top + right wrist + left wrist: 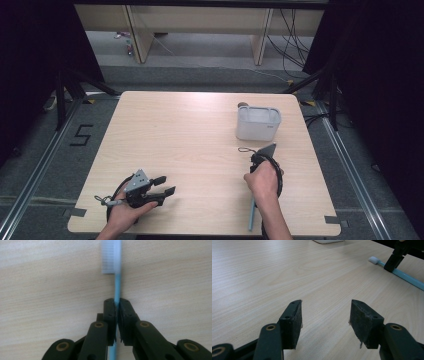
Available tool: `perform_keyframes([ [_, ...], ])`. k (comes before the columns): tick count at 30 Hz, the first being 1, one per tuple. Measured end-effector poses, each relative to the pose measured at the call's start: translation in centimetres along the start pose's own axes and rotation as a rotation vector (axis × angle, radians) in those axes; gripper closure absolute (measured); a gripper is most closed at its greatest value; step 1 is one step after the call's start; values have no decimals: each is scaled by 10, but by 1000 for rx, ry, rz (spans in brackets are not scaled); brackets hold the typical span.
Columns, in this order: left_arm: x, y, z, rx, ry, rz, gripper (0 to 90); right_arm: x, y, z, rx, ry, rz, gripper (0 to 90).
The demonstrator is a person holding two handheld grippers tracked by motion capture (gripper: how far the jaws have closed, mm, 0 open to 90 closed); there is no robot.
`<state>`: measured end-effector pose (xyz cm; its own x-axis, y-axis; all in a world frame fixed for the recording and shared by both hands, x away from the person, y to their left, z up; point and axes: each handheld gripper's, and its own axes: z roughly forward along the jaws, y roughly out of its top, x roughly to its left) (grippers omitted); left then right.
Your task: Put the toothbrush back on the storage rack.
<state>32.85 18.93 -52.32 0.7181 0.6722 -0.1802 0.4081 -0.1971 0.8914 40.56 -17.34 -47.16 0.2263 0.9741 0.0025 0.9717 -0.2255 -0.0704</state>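
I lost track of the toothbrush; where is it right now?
The light blue toothbrush lies on the table's near right part, its handle clamped in the right gripper, short of the white container.

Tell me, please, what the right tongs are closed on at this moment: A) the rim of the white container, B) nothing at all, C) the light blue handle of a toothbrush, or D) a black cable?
C: in the right gripper view the right tongs pinch the thin blue handle of the toothbrush, whose white bristled head lies ahead on the table.
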Motion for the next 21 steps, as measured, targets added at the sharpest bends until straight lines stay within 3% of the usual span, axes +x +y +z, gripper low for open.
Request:
perform_keyframes([
  [1,0,0,0,0,1,1,427,1,0,0,-3,-13,-9,857],
  [6,-1,0,-1,7,9,3,428,-5,-1,2,-14,35,-132,860],
  [7,-1,0,-1,8,10,3,428,-4,0,0,0,8,-136,860],
  [8,-1,0,-1,7,10,4,427,-1,0,-1,-13,20,-104,860],
  [10,-1,0,0,5,10,0,427,2,-1,-3,-37,23,-86,861],
  [11,-1,0,0,5,10,0,428,1,-1,-6,-38,25,-108,860],
  [14,-1,0,0,8,10,7,428,3,-2,-11,-49,18,-103,861],
  [15,-1,0,-1,8,11,8,427,1,-1,-14,-51,21,-141,861],
  [21,-1,0,-1,7,11,10,428,0,-2,-18,-77,20,-170,861],
])
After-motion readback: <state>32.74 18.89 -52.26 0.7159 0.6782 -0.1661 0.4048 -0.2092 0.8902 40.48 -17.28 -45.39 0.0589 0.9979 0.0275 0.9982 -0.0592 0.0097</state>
